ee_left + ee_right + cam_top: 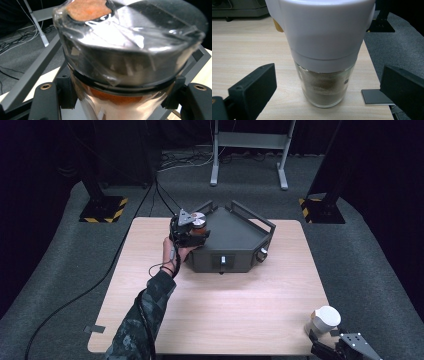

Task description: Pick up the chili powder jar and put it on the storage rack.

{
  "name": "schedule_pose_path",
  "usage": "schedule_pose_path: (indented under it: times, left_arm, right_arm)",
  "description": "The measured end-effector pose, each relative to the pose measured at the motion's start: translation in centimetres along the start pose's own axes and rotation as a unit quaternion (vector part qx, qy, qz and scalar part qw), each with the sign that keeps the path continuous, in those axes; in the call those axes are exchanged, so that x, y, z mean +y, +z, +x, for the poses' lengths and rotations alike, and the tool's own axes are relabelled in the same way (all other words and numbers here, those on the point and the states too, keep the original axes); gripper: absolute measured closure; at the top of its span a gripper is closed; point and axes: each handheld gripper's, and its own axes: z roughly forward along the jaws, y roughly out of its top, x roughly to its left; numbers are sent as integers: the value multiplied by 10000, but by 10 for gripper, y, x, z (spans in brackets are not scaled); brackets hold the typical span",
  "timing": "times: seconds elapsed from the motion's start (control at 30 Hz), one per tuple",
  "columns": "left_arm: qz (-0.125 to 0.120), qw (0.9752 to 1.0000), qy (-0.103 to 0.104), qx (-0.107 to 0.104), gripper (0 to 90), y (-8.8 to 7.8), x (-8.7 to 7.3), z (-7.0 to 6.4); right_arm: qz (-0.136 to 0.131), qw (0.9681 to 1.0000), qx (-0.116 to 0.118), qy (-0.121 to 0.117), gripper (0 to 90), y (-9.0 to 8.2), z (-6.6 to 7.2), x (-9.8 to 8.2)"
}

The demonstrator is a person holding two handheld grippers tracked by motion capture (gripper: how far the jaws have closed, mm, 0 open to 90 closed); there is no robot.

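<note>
At the near right corner of the light wooden table stands a glass spice jar with a tall white cap. It is upright, its long axis vertical and the cap on top, and brownish powder fills the clear lower part. The right gripper sits just behind it at the table's near edge, its grey three-cornered plate on top. In the right gripper view the jar rises between the 2 black jaws, which stand spread wide on either side with clear wood showing between each jaw and the glass; the jaws are released and do not touch it. A small grey tape patch lies on the table beside the jar.

Farther in, a sleeved forearm reaches up the left side of the table to the left hand, which carries the left gripper.

That gripper is clenched on a second jar with a silvery lid and orange-red contents, held upright, axis vertical and lid up, at the near left corner of a dark grey tray. In the left gripper view the jar sits tight between the jaw pads, its metal lid wrapped in wrinkled clear film and an orange patch showing on top. Whether its base touches the tray I cannot tell.

The tray has raised rails and a knob on its front right face.

Beyond the table, a grey metal stand and cables lie on the dark carpet.
</note>
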Motion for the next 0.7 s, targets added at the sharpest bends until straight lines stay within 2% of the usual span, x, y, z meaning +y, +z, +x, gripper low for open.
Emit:
schedule_pose_path:
  times: [0.57,0.7]
  left_arm:
    - [180,9997,-129,38,318,18,-9,-2]
    - [149,9998,-158,35,317,18,-11,-2]
  right_arm:
    - [-13,10000,-30,10,0,-1,-1,0]
    - [-9,10000,-32,24,0,-1,-2,-1]
